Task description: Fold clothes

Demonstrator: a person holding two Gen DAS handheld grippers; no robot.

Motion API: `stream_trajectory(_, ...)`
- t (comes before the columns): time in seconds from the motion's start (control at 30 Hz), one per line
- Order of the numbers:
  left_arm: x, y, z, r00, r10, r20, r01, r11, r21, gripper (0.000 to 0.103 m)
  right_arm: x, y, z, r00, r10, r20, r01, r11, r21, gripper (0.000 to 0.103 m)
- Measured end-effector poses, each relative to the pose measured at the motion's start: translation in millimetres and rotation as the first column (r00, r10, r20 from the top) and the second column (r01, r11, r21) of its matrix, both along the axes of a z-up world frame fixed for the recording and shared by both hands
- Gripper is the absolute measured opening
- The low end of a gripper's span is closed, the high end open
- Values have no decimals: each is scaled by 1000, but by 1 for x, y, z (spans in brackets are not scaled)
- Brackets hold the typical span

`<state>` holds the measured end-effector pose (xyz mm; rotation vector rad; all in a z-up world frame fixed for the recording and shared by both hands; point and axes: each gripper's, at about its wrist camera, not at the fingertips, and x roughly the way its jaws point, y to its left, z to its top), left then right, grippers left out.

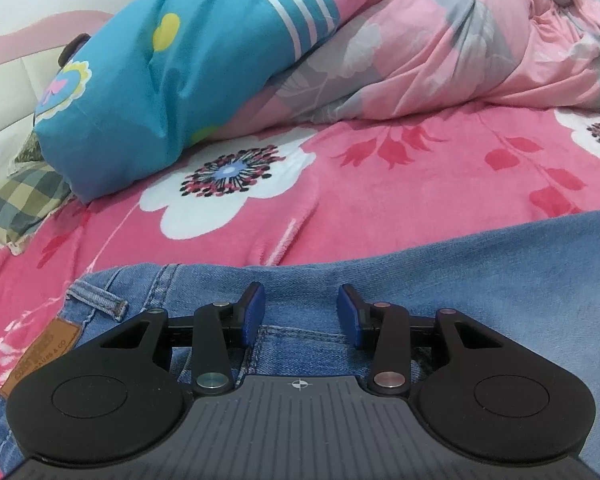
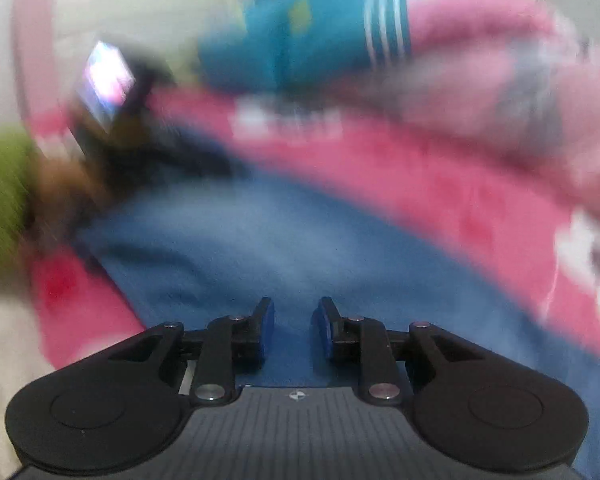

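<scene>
A pair of blue denim jeans lies on a pink flowered blanket. Its waistband, a belt loop and a brown leather patch show at the lower left of the left wrist view. My left gripper hovers open just over the waistband area, with nothing between its blue pads. The right wrist view is heavily blurred by motion. There the jeans spread ahead of my right gripper, whose blue pads stand apart with a gap. Denim shows through it.
A teal pillow and a crumpled pink and grey duvet lie at the back of the bed. A checked cushion sits at the left edge. In the blurred right view, a dark device with a lit screen appears at the left.
</scene>
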<state>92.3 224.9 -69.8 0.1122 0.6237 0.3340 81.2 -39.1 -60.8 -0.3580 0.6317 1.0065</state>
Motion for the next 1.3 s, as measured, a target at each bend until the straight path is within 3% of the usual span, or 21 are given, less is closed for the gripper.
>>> stream_trajectory(0.1,-1,2,-1,1000,-3,11,3,1000,-11,41,7,-41,-1,997,-14,-82,15,1000,16,24)
stream_trajectory(0.17,-2,3,-1,1000,-5,18,6,1000,-19,41,-2,-67,2,999,-26,-43,24,999,-26,23)
stream_trajectory(0.23,-3,5,-1,1000,-6,26,7,999,-31,41,-5,-90,-1,996,-48,-73,48,999,-5,24)
stream_trajectory(0.43,-3,-1,9,1000,9,8,-9,1000,-11,43,-11,-117,11,977,-160,-143,178,976,124,26)
stream_trajectory(0.57,-17,-14,33,997,12,72,-9,999,-45,44,-25,-165,28,958,-249,-144,275,939,207,34)
stream_trajectory(0.63,-21,-34,44,995,-49,87,53,998,-43,46,-25,-203,34,927,-339,-164,372,890,264,39)
stream_trajectory(0.73,-23,-70,52,984,-165,67,167,986,-20,49,-15,-263,46,849,-500,-174,528,774,349,47)
stream_trajectory(0.77,-21,-82,50,979,-199,49,200,980,-17,49,-10,-280,46,811,-556,-183,580,725,370,51)
stream_trajectory(0.8,-18,-91,46,974,-226,34,227,974,-21,49,-2,-296,46,764,-612,-203,637,670,381,62)
stream_trajectory(0.9,-7,-114,26,965,-261,-20,261,965,-7,49,26,-334,39,642,-723,-254,753,534,385,66)
stream_trajectory(0.97,0,-119,10,969,-243,-43,243,970,1,49,48,-346,29,603,-746,-284,788,499,361,66)
stream_trajectory(1.0,1,-119,4,971,-233,-44,234,972,-1,50,58,-348,21,591,-746,-306,800,496,337,64)
stream_trajectory(1.07,-1,-116,1,975,-220,-18,220,975,-14,51,75,-353,5,575,-739,-351,817,497,292,49)
stream_trajectory(1.13,-1,-114,-1,978,-208,-5,208,978,-25,53,81,-355,-6,552,-740,-384,833,482,270,17)
stream_trajectory(1.2,-2,-113,-2,980,-201,-1,201,979,-26,55,72,-357,-6,545,-749,-376,836,449,317,8)
stream_trajectory(1.3,-5,-116,-2,980,-198,6,198,980,-8,55,49,-345,11,535,-803,-264,823,425,377,5)
